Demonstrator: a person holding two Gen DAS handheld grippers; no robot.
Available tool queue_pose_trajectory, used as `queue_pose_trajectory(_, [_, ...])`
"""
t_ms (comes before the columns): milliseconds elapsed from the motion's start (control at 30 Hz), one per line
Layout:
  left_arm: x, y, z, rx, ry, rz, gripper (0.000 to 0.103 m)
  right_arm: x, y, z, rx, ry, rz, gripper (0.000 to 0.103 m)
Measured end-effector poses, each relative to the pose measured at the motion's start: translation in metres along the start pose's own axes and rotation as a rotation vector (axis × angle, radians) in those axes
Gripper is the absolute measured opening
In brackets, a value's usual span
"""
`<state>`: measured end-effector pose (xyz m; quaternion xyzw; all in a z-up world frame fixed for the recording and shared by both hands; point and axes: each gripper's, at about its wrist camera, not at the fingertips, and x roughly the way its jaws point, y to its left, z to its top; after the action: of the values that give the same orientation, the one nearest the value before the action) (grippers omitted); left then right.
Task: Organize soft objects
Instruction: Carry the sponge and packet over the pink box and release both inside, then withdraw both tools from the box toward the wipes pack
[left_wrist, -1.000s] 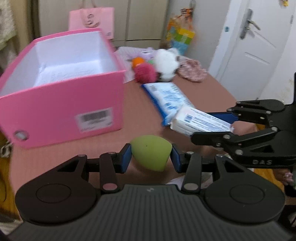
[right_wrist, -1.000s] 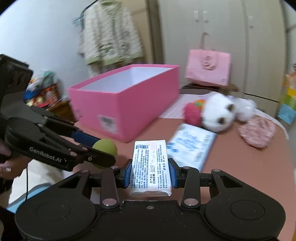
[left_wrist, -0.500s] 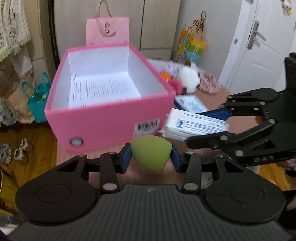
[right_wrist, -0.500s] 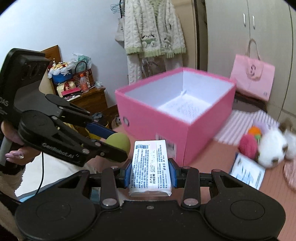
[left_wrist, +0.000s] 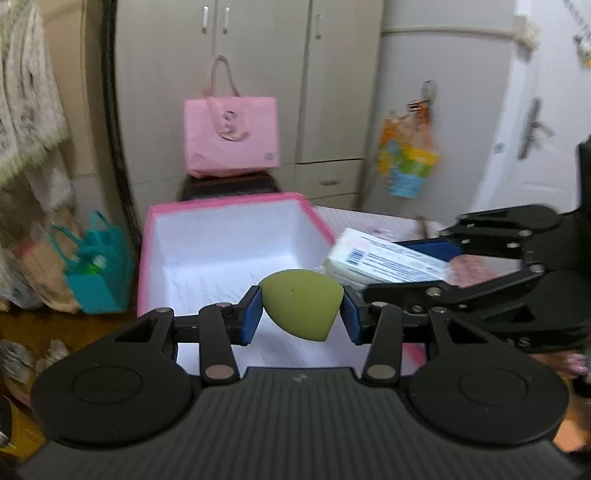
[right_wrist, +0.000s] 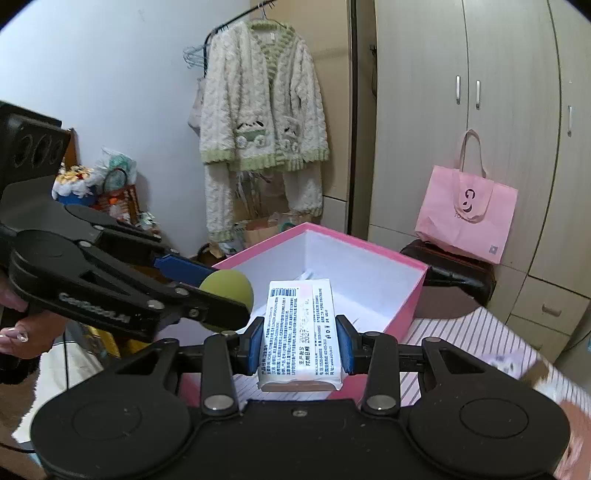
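My left gripper (left_wrist: 301, 310) is shut on a green egg-shaped sponge (left_wrist: 299, 302) and holds it over the open pink box (left_wrist: 221, 201). My right gripper (right_wrist: 299, 343) is shut on a white tissue pack (right_wrist: 301, 328) and holds it over the same pink box (right_wrist: 413, 291). The box has white inner walls and paper on its floor. In the left wrist view the right gripper (left_wrist: 402, 266) comes in from the right with the tissue pack (left_wrist: 384, 262). In the right wrist view the left gripper (right_wrist: 207, 288) comes in from the left with the sponge (right_wrist: 227, 288).
A pink tote bag (left_wrist: 231, 136) stands on a dark stool behind the box. A teal bag (left_wrist: 96, 266) sits on the floor at the left. A striped cloth (right_wrist: 476, 332) covers the table right of the box. A cream cardigan (right_wrist: 258, 110) hangs by the wall.
Both grippers have risen and moved from in front of the pink box to above its opening, each still holding its object. The plush toys on the table have left both views.
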<state>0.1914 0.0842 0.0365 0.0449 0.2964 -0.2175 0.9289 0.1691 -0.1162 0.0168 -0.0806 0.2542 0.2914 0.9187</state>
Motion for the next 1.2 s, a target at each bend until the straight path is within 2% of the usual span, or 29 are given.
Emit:
queue_pose_trajectory(67, [0.023, 0.011, 0.011, -0.022, -0.003, 0.069, 0.044, 0.019, -0.006, 0.009, -0.013, 0.011, -0.023, 0.044])
queue_pose_trajectory(100, [0.035, 0.018, 0.016, -0.047, 0.011, 0.081, 0.044, 0.031, -0.01, 0.013, -0.02, 0.021, -0.046, 0.044])
queue_pose_trajectory(167, [0.058, 0.035, 0.027, -0.101, 0.05, 0.07, 0.044, 0.055, -0.017, 0.02, -0.046, 0.047, -0.089, 0.044])
queue_pose_trajectory(267, [0.087, 0.056, 0.041, -0.175, 0.101, 0.054, 0.044, 0.082, -0.025, 0.027, -0.083, 0.084, -0.093, 0.044])
queue_pose_trajectory(400, [0.11, 0.06, 0.048, -0.151, 0.121, 0.086, 0.044, 0.111, -0.023, 0.029, -0.185, 0.109, -0.085, 0.044])
queue_pose_trajectory(500, [0.127, 0.062, 0.047, -0.164, 0.184, 0.064, 0.044, 0.127, -0.023, 0.027, -0.189, 0.156, -0.094, 0.044])
queue_pose_trajectory(600, [0.141, 0.054, 0.042, -0.14, 0.255, 0.09, 0.044, 0.141, -0.026, 0.025, -0.202, 0.188, -0.116, 0.044])
queue_pose_trajectory(700, [0.153, 0.055, 0.041, -0.173, 0.29, 0.086, 0.044, 0.153, -0.031, 0.025, -0.213, 0.211, -0.123, 0.044])
queue_pose_trajectory(867, [0.164, 0.06, 0.043, -0.196, 0.285, 0.141, 0.045, 0.166, -0.036, 0.03, -0.228, 0.256, -0.099, 0.044])
queue_pose_trajectory(1000, [0.165, 0.058, 0.043, -0.206, 0.268, 0.168, 0.05, 0.176, -0.037, 0.032, -0.246, 0.286, -0.088, 0.045])
queue_pose_trajectory(1033, [0.163, 0.057, 0.043, -0.2, 0.261, 0.174, 0.056, 0.176, -0.036, 0.033, -0.246, 0.288, -0.083, 0.048])
queue_pose_trajectory(1067, [0.16, 0.053, 0.043, -0.188, 0.248, 0.184, 0.06, 0.176, -0.036, 0.034, -0.243, 0.284, -0.082, 0.057])
queue_pose_trajectory(1133, [0.153, 0.05, 0.044, -0.168, 0.227, 0.196, 0.067, 0.169, -0.034, 0.034, -0.243, 0.261, -0.089, 0.065])
queue_pose_trajectory(1200, [0.14, 0.051, 0.044, -0.156, 0.215, 0.202, 0.069, 0.158, -0.034, 0.034, -0.24, 0.233, -0.088, 0.065])
